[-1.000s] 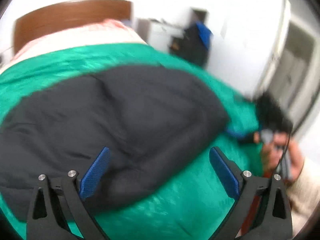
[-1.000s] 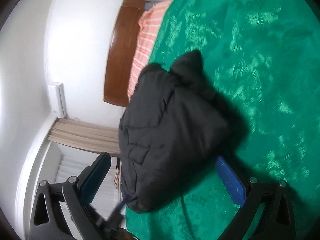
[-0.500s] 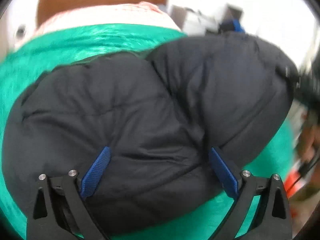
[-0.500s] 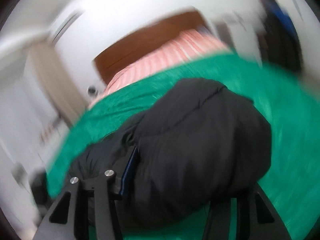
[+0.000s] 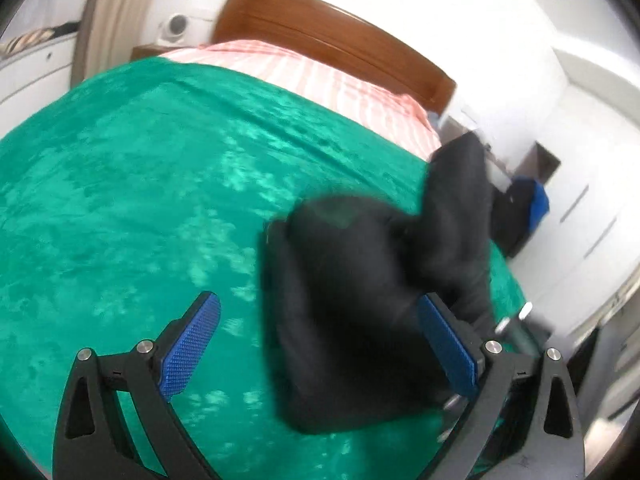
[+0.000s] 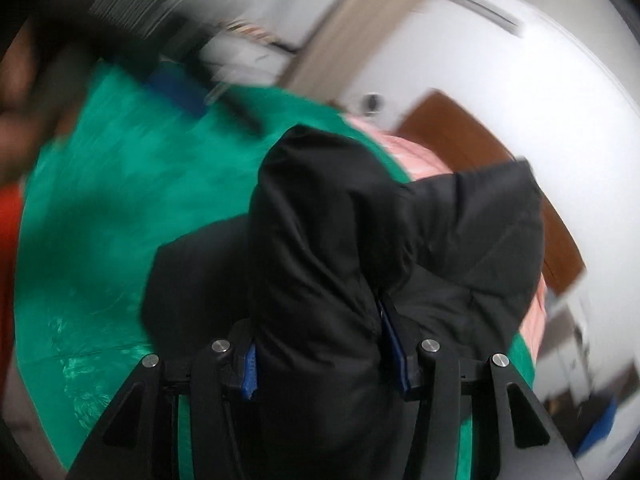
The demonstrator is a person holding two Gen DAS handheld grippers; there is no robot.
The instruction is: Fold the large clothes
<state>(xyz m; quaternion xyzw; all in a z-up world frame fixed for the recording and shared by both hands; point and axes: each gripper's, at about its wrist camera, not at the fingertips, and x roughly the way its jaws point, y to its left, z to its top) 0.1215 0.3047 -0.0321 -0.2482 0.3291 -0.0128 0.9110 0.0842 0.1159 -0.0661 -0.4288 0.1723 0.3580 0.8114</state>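
A black padded jacket (image 5: 360, 304) is bunched and lifted over the green bedspread (image 5: 140, 200), at the right of the left wrist view. My left gripper (image 5: 320, 344) is open and empty, with the jacket just past its right finger. In the right wrist view my right gripper (image 6: 324, 356) is shut on a thick fold of the jacket (image 6: 320, 240), which rises between the blue pads and hides most of them. The view is blurred by motion.
The bed has a pink striped sheet (image 5: 320, 76) and a brown wooden headboard (image 5: 340, 40) at the far end. A white cabinet with dark clothes (image 5: 520, 208) stands to the right. A curtain (image 5: 108, 20) hangs at the left. The other gripper (image 6: 120, 8) blurs across the upper left.
My right gripper has closed on the jacket and lifted it off the bedspread toward the right. My left gripper has swung left, so bare green bedspread now fills its view.
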